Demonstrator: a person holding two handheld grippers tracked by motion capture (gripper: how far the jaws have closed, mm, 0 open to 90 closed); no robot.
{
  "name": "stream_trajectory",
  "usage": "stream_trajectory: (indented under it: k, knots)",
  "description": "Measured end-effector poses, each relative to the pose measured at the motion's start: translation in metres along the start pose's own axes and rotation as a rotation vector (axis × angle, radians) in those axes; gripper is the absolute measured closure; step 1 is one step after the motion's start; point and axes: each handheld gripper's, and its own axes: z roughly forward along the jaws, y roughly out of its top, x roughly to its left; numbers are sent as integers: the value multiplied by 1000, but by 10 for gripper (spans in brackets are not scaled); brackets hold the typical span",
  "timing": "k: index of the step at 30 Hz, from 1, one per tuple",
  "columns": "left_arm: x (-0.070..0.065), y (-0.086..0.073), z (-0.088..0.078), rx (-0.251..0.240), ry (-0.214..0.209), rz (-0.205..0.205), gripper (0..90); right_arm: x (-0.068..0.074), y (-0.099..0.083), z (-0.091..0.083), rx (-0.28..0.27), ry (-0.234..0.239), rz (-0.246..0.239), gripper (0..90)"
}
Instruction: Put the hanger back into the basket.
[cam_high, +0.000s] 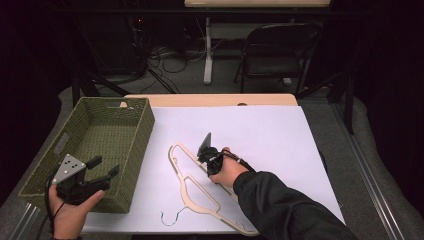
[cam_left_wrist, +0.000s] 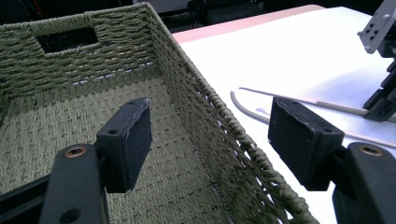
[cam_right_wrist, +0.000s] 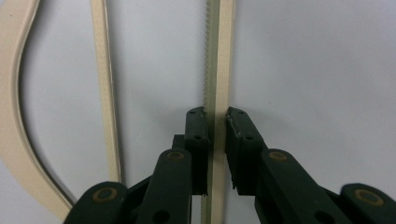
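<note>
A pale wooden hanger (cam_high: 192, 192) lies flat on the white tabletop (cam_high: 265, 135), its wire hook (cam_high: 172, 218) pointing toward the near edge. My right gripper (cam_high: 204, 159) points down onto the hanger's far arm. In the right gripper view the jaws (cam_right_wrist: 215, 126) are shut on a narrow notched bar of the hanger (cam_right_wrist: 217, 56), with both pads pressing its sides. My left gripper (cam_high: 105, 166) hovers over the near right corner of a green woven basket (cam_high: 145, 130). It is open (cam_left_wrist: 210, 135), with nothing between its pads.
The basket rim (cam_left_wrist: 196, 84) runs between the left jaws, and the basket holds nothing I can see. A bare wooden strip (cam_high: 210, 100) edges the table's far side. A folding chair (cam_high: 277, 50) and cables stand on the floor beyond.
</note>
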Motion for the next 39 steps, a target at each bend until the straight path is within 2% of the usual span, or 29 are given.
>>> stream_trajectory:
  k: [2, 10, 13, 16, 22, 23, 24, 26, 27, 28, 31, 37, 38, 39]
  knots:
    - [-1, 0, 0, -1, -3, 2, 302, -2, 1, -2, 26, 3, -18, 800]
    - [-7, 1, 3, 1, -20, 12, 304, -7, 1, -4, 8, 50, -5, 802]
    - [-10, 1, 4, 3, -29, 21, 304, -11, -1, -5, 2, 64, -15, 803]
    - [-15, 2, 6, 6, -42, 31, 304, -13, -2, -7, 11, 84, -7, 803]
    - [-22, 2, 10, 14, -64, 43, 304, -18, -6, -10, -19, 98, -3, 803]
    - [-23, 2, 11, 15, -68, 46, 304, -18, -7, -10, -26, 107, 12, 803]
    - [-24, 2, 12, 18, -71, 48, 304, -20, -7, -12, -23, 103, 0, 803]
    - [-27, 2, 13, 18, -78, 51, 304, -21, -8, -13, -35, 113, 7, 803]
    - [-28, 2, 14, 19, -81, 52, 304, -21, -9, -13, -58, 123, 29, 803]
    - [-29, 2, 14, 20, -86, 56, 304, -23, -9, -15, -40, 118, 11, 804]
    - [-34, 2, 15, 22, -99, 65, 304, -27, -10, -20, -47, 132, 14, 803]
    - [-44, 2, 20, 28, -134, 79, 309, -32, -12, -29, -95, 157, 50, 803]
    - [-46, 2, 21, 29, -139, 83, 312, -31, -13, -28, -116, 162, 74, 803]
    - [-49, 2, 22, 28, -145, 87, 314, -34, -13, -30, -100, 161, 49, 803]
